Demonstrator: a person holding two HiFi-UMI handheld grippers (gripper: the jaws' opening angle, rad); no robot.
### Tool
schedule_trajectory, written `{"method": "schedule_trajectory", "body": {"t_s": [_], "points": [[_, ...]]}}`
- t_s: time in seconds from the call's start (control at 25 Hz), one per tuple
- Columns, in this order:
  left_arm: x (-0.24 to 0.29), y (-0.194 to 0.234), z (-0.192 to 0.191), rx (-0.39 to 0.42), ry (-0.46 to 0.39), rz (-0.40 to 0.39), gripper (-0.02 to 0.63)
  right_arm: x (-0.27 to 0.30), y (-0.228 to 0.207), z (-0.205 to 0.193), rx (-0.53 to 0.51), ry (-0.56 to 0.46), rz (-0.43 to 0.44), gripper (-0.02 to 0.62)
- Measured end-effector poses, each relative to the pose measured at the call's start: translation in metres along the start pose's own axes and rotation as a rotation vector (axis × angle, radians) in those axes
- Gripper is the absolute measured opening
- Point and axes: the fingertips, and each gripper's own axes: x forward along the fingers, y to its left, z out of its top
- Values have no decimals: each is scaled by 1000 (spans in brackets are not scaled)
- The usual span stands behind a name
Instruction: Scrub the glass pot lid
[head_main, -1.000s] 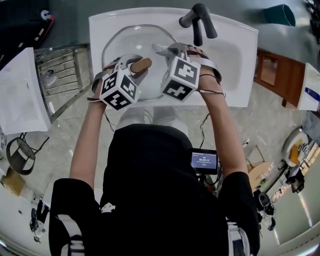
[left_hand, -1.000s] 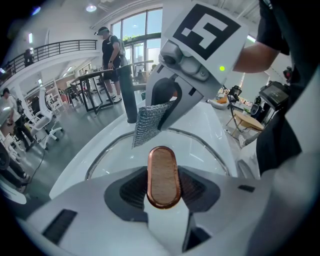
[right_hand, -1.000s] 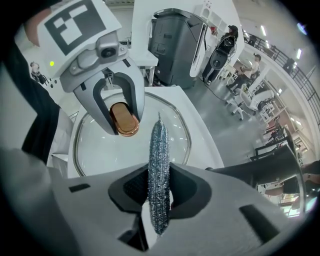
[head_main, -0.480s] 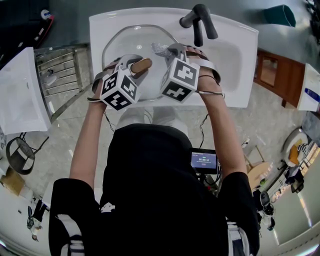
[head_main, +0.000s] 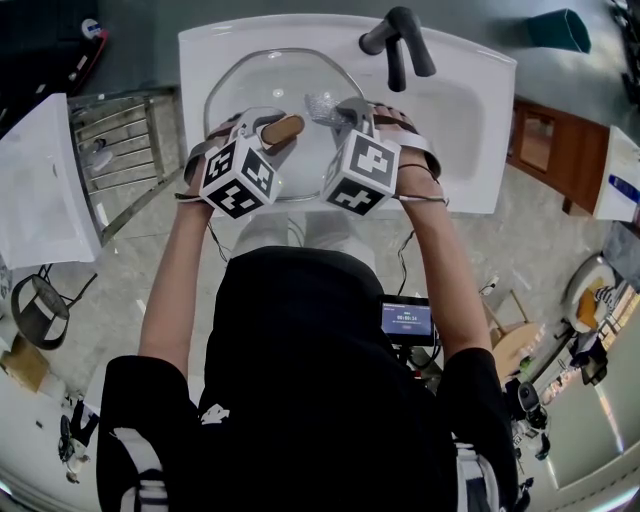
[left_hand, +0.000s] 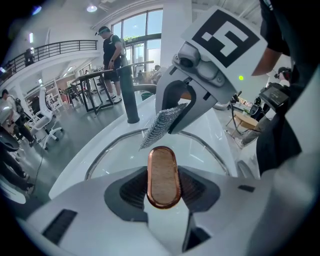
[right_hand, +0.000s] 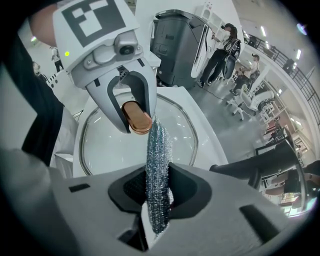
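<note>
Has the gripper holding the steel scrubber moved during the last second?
Yes, slightly. In the head view the right gripper, shut on the steel scrubber, has slid away from the faucet, toward the person.

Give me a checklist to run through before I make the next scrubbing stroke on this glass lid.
1. Left gripper clamped on the lid knob: ok.
2. Right gripper clamped on the steel scrubber, with plenty of it sticking out past the jaws: ok.
3. Glass lid held over the sink: ok.
4. Scrubber tip touching the glass: cannot tell; it hangs close to the knob.
5. Faucet clear of both grippers: ok.
</note>
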Motion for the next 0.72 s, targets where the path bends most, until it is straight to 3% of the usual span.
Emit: {"method": "schedule_trajectory", "body": {"t_s": [0.72], "points": [[1,2,1,0,2,0,166,-11,37,-11,37,-3,47,75]]}}
